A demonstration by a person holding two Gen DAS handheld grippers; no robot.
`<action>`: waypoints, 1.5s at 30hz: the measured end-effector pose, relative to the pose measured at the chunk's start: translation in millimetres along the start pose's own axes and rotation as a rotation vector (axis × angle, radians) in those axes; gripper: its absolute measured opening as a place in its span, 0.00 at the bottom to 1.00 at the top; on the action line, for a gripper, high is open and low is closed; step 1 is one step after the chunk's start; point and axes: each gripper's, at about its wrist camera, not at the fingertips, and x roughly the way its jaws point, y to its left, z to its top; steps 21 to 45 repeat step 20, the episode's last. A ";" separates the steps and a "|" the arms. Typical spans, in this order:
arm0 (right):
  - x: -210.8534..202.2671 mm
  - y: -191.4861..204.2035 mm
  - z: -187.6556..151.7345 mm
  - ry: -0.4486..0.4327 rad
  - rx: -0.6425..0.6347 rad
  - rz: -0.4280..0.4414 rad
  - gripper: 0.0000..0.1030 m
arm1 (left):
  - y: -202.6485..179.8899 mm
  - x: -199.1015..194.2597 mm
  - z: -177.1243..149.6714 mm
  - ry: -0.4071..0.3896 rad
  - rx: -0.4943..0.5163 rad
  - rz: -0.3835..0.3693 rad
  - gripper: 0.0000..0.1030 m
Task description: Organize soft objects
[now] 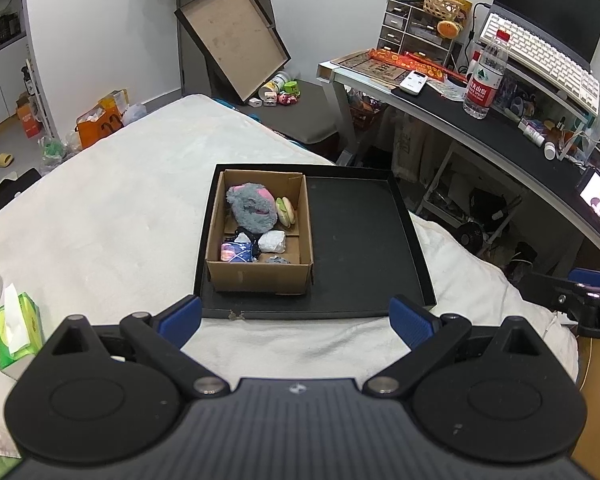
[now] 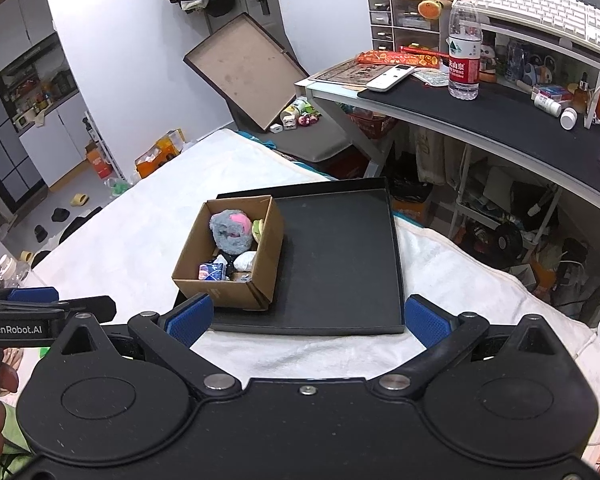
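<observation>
Left wrist view showed the left gripper (image 1: 296, 320) held low over the white blanket (image 1: 120, 208), its blue-padded fingers (image 1: 182, 318) spread wide with nothing between them. Just beyond it lay a shallow black tray (image 1: 364, 240) on the blanket, and in the tray's left half stood an open cardboard box (image 1: 260, 274). Inside the box, at the far end, sat a grey and pink plush toy (image 1: 250, 208) with a small burger-shaped toy (image 1: 286, 211) touching its right side; nearer lay a white crumpled bundle (image 1: 272, 242), a blue patterned packet (image 1: 236, 251) and a small grey item (image 1: 278, 260). The tray's right half was bare. A green tissue box (image 1: 18, 332) stood at the near left on the blanket. Right wrist view showed the right gripper (image 2: 308, 320) likewise wide and holding nothing, near the tray's front edge (image 2: 308, 326), with the same cardboard box (image 2: 228, 292) ahead and to its left. On the desk (image 2: 480, 116) at the far right stood a water bottle (image 2: 464, 48) beside a white remote (image 2: 390, 78).
</observation>
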 end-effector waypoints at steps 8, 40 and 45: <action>0.8 -3.8 -0.5 0.001 0.007 -0.002 1.00 | 0.1 0.4 -0.8 -0.002 0.000 0.000 0.96; 6.3 -11.5 -1.7 0.004 0.037 -0.003 1.00 | 3.0 5.1 -1.6 -0.034 -0.007 -0.011 0.96; 6.3 -11.5 -1.7 0.004 0.037 -0.003 1.00 | 3.0 5.1 -1.6 -0.034 -0.007 -0.011 0.96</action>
